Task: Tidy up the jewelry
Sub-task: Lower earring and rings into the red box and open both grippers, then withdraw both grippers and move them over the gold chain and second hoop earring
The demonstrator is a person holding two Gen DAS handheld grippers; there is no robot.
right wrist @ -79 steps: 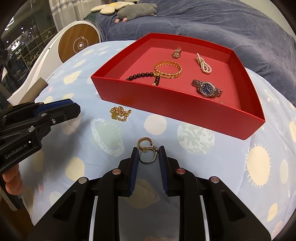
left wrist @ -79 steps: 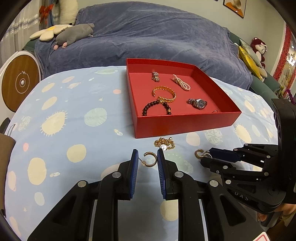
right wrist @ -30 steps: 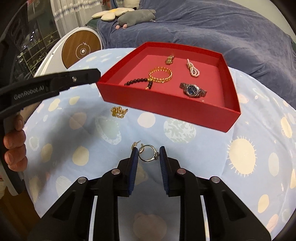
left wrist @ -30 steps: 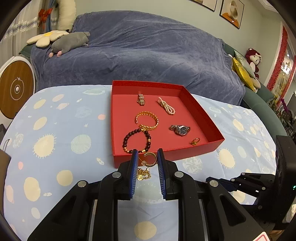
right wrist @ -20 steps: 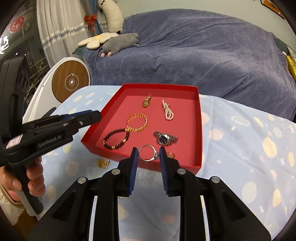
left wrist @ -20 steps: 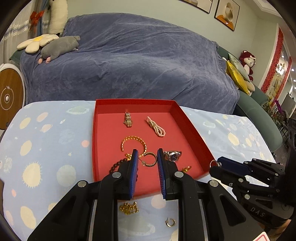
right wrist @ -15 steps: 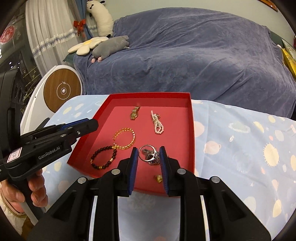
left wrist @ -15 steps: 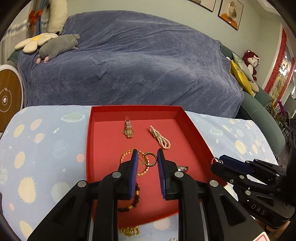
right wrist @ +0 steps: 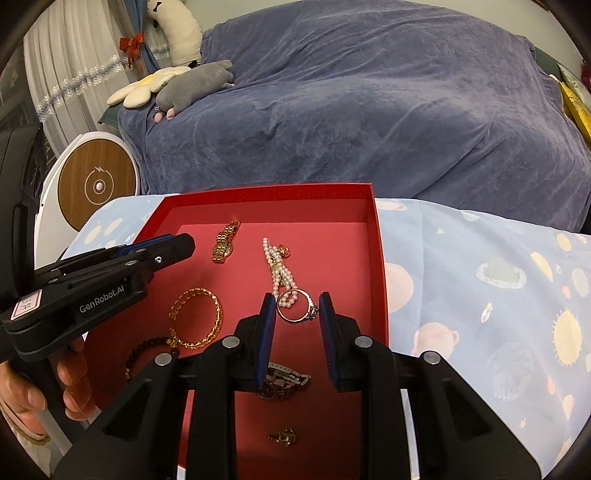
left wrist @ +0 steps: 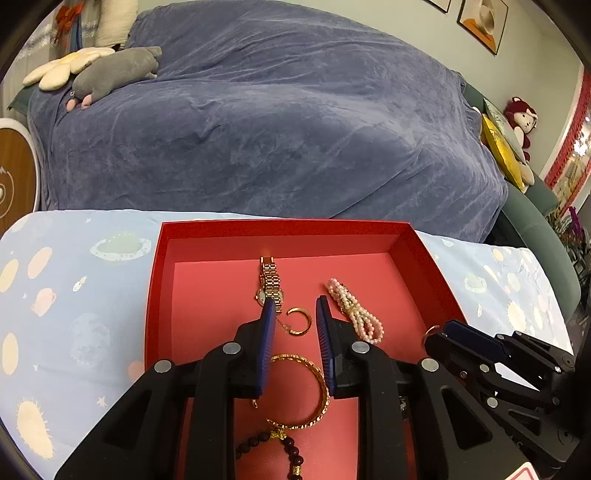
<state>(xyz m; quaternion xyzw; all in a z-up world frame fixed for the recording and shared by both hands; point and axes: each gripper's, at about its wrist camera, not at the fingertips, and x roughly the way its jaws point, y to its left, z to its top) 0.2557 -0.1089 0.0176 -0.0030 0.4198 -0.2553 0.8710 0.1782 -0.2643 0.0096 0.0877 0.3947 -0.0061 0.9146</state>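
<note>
The gold hoop earring (left wrist: 297,322) sits between the jaws of the left gripper (left wrist: 295,317), which have just been easing apart. Its post reaches the left pad, a sliver of gap shows at the right pad, and so the hoop looks released rather than pinched. The right gripper (right wrist: 298,306) has its jaws clenched on a silver ring with a stone (right wrist: 297,307), held over the red tray (right wrist: 376,258). Only the right wrist view shows that ring whole. The left wrist view shows just its edge at the tip of the right gripper, off to the right of the left jaws. The right view alone also shows a silver watch (right wrist: 284,380) under its jaws, a small gold piece (right wrist: 282,437) nearer still, and the person's hand (right wrist: 22,391) around the left gripper's handle. In the tray, a gold watch (left wrist: 271,284) lies just ahead of the left jaws and a pearl strand (left wrist: 354,310) just to their right. A gold bangle (left wrist: 317,391) lies beneath them, touching a dark bead bracelet (left wrist: 291,450) nearer the camera. The tray rests on a bench under a pale blue cloth (left wrist: 74,295) printed with planets and suns. Beyond it is a sofa draped in blue-grey velvet (left wrist: 277,129) with a grey plush toy (left wrist: 118,70) and a flower cushion (left wrist: 62,70). A round wood-faced device (right wrist: 98,186) stands to the left, and a red doll (left wrist: 521,114) and a framed picture (left wrist: 480,22) are to the right.
</note>
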